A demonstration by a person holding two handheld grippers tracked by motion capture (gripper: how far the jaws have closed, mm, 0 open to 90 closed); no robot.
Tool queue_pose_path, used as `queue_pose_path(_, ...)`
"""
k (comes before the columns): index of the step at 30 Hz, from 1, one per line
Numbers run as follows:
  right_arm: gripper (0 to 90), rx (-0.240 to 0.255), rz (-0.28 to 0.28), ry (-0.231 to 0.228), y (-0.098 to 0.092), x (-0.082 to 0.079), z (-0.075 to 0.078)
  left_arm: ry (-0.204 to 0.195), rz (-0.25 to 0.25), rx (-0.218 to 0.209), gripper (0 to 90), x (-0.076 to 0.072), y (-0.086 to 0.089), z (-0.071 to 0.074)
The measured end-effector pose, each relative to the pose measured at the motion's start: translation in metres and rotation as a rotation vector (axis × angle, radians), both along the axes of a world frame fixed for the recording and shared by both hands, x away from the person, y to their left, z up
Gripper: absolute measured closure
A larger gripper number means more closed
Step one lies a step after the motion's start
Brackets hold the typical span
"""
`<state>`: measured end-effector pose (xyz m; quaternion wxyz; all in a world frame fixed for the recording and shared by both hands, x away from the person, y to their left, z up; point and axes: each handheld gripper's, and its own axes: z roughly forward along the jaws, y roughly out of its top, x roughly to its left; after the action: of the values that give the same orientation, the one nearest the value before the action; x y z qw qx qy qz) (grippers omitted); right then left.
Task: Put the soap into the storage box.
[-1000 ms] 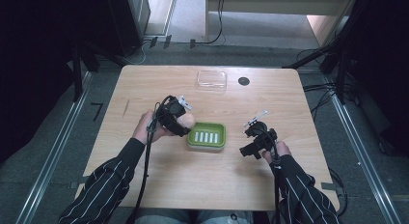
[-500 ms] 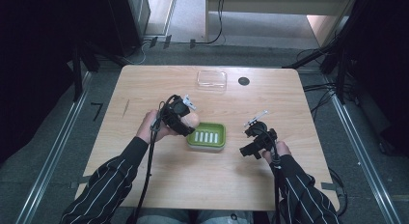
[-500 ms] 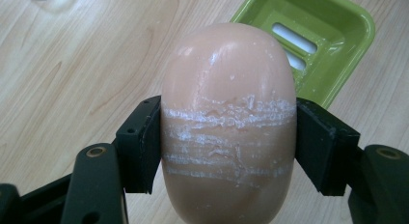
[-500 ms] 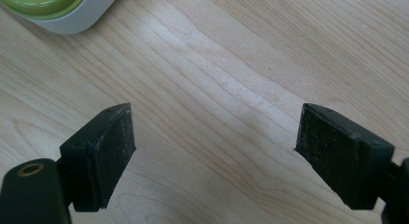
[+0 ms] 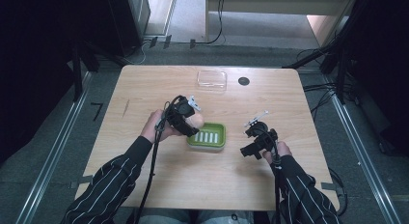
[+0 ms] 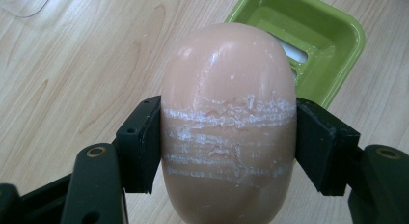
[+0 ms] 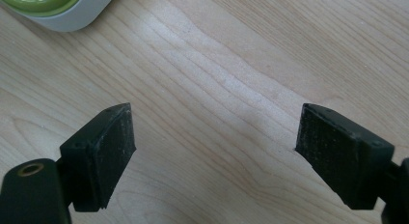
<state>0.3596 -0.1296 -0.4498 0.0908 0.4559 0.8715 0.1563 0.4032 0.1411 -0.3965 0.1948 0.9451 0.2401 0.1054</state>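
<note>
The left claw (image 6: pixel 226 137) is clamped across the middle of a pale pink bar of soap (image 6: pixel 227 118), one black pad on each flank. In the left gripper view the bar hangs just short of the green soap dish (image 6: pixel 337 55), over bare wood at the dish's near edge; in the high view it sits at the left rim of the dish (image 5: pixel 219 142). The right claw (image 7: pixel 217 151) stands wide open with nothing between its pads, hovering over the bench (image 5: pixel 144 89) to the right of the dish, well apart from the soap.

The main risk looks like slip. The soap's surface is glossy and scored with white scrape lines right where the pads bite, which suggests a slick, soft skin; a rounded bar held at its widest girth could squirt out forward or backward if the squeeze shifts, and drop onto the wood instead of the dish

A second risk is placement: let go while the bar is over the rim, and it would likely tip off the edge or nudge the light dish sideways, since the open right claw is not steadying it

A clear plastic lid (image 5: pixel 211 80) lies at the far side, out of the way
</note>
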Motion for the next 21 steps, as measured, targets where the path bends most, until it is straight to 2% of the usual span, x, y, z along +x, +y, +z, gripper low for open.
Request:
queue_pose_path(13, 14.0, -0.002, 0.005, -0.004, -0.001, -0.002, -0.001, 0.000, -0.036, 0.001, 33.8, 0.002, -0.011, -0.005)
queue_pose_path(21, 14.0, -0.003, -0.011, 0.001, -0.003, -0.003, -0.001, 0.001, -0.049, -0.009, 33.8, 0.005, -0.012, -0.009)
